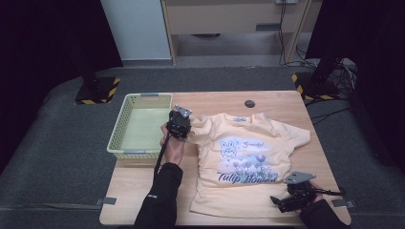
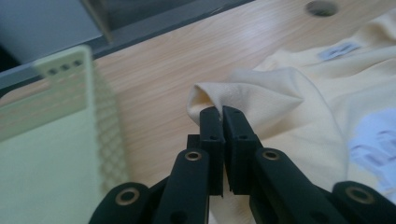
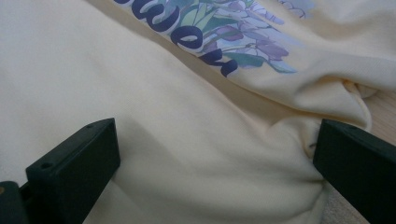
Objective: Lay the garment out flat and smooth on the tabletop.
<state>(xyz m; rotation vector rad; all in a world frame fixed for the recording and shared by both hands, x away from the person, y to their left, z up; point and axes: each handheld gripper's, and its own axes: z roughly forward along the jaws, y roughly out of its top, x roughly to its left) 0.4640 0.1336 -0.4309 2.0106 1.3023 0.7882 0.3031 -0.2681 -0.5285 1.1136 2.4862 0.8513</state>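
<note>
left tool [image 2: 222, 111] clamped on t-shirt [image 1: 248, 157] sleeve, lifting it to fold | right tool [image 3: 215, 154] jaws apart, straddling hem corner to pin it

Even overhead light on the table [image 1: 143, 186]; dark room corners. High view soft and low in detail. Left gripper view: basket [image 2: 56, 154] blurred. Right gripper view: near black pads out of focus.
</note>
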